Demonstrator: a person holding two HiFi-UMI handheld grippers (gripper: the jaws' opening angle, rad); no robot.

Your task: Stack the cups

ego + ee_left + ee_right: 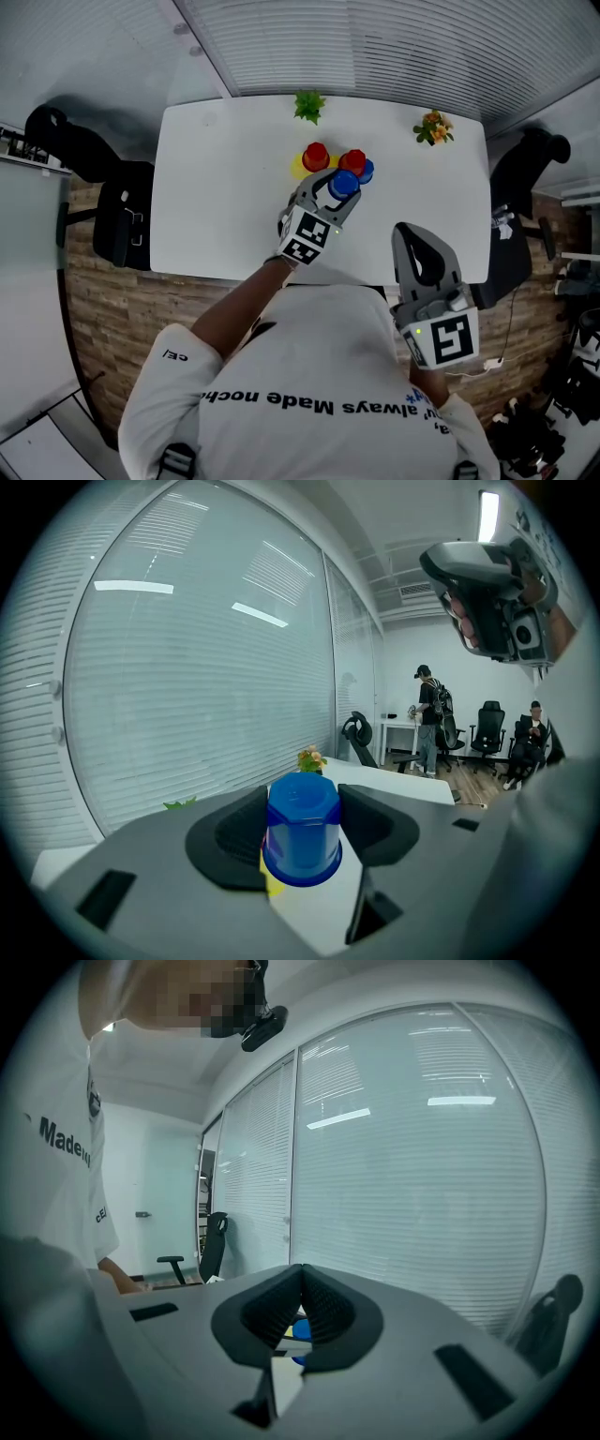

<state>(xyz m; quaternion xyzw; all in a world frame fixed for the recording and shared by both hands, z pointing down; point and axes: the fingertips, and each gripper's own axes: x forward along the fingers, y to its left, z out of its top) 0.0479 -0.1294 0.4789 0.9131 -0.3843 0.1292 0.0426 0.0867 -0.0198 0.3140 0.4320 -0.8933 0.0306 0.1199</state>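
Note:
An upside-down blue cup [344, 182] [302, 833] sits between the jaws of my left gripper [336, 190] [302, 810], and both pads press its sides. Just beyond it on the white table [216, 187] are a red cup [316, 155] on top of a yellow cup [299, 169], and another red cup [352, 160] on a blue cup [366, 172]. A yellow edge [271, 884] shows behind the held cup. My right gripper [420, 253] [302, 1290] hangs near the table's front edge with its jaws pressed together and nothing in them.
A small green plant [308, 105] and an orange flower pot [432, 127] stand at the table's far edge. Black office chairs [117, 202] [521, 183] flank the table. A wall of window blinds [394, 47] runs behind it.

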